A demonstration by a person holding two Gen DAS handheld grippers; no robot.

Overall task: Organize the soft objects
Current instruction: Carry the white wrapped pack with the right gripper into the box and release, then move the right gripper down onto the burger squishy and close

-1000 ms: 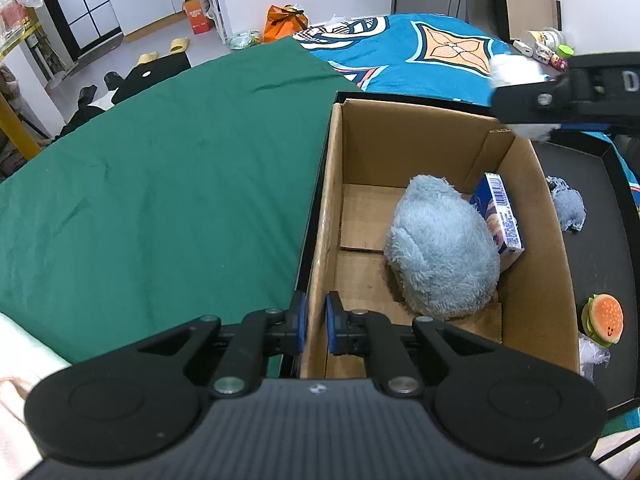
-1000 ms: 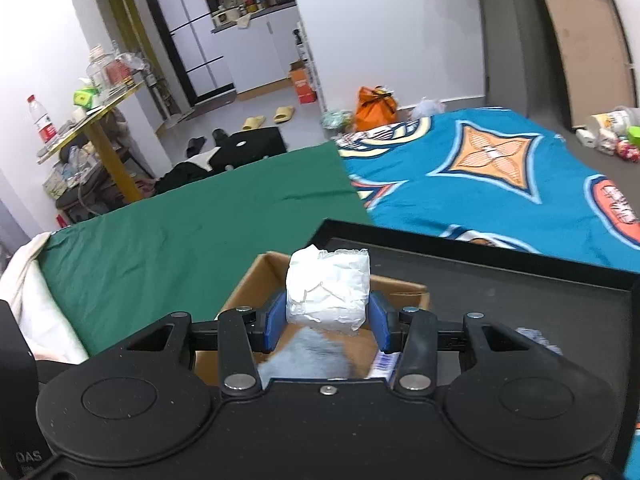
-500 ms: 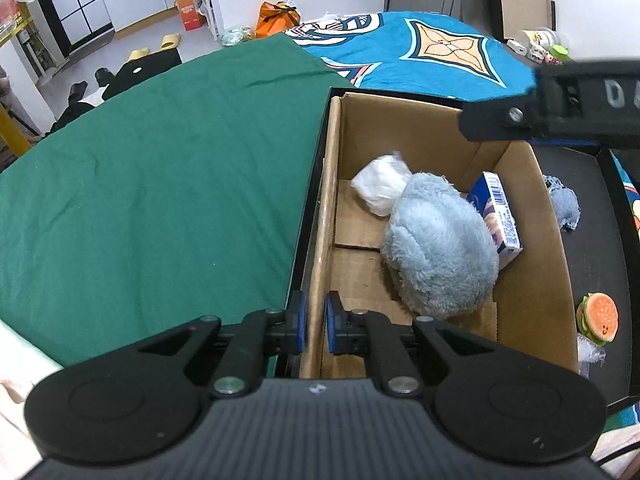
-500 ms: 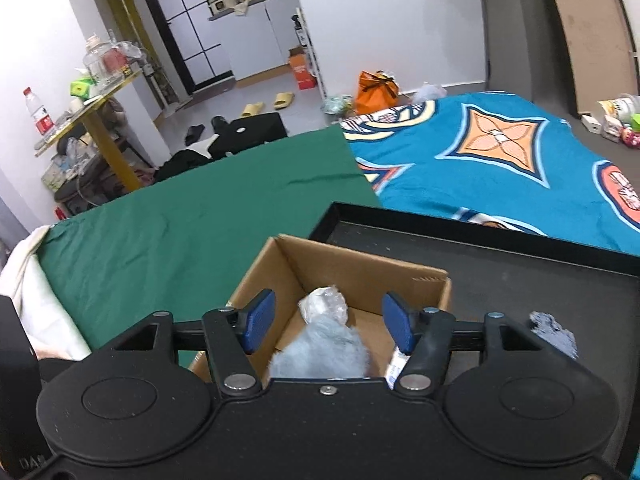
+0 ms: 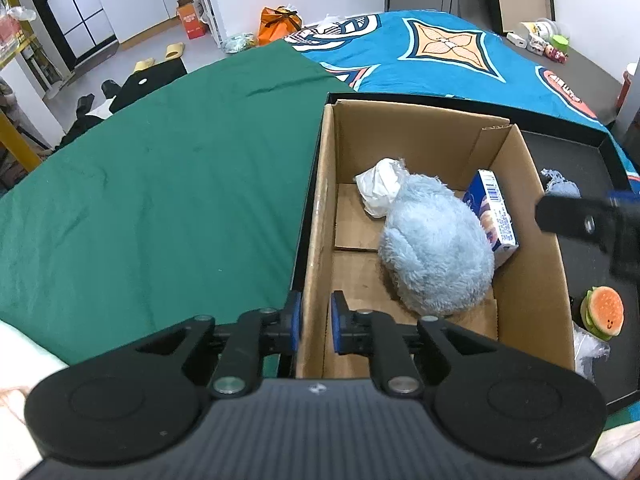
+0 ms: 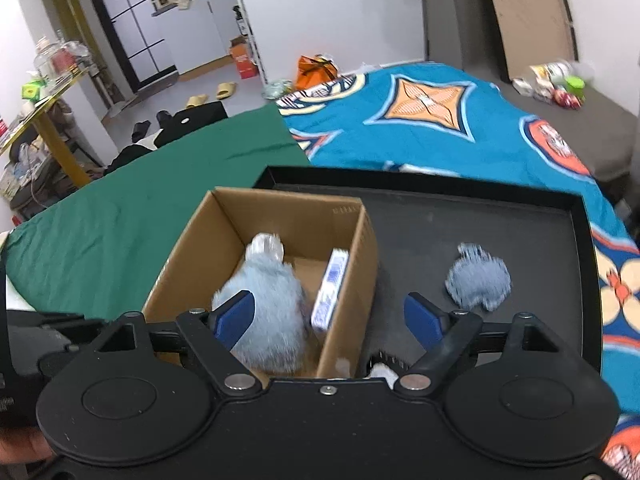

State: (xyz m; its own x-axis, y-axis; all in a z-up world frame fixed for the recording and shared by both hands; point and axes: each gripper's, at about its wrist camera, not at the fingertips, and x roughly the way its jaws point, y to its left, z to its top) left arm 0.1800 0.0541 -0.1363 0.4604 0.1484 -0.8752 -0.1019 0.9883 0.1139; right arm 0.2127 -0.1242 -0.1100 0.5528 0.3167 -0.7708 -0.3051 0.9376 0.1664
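You work over a bed spread with a green sheet [image 5: 152, 184] and a blue patterned cover [image 6: 460, 120], where a black tray [image 6: 500, 216] carries the cardboard box [image 5: 440, 136] along its left edge, tiled floor beyond. Your left gripper [image 5: 314, 322] straddles the box's near left wall, its jaws easing apart, while your right gripper [image 6: 328, 318] is opening wide, empty. In the box lie the white bundle [image 5: 380, 186], blue plush [image 5: 436, 248] and carton [image 5: 494, 210]; a grey plush [image 6: 478, 280] and burger toy [image 5: 604, 312] sit on open tray to its right.
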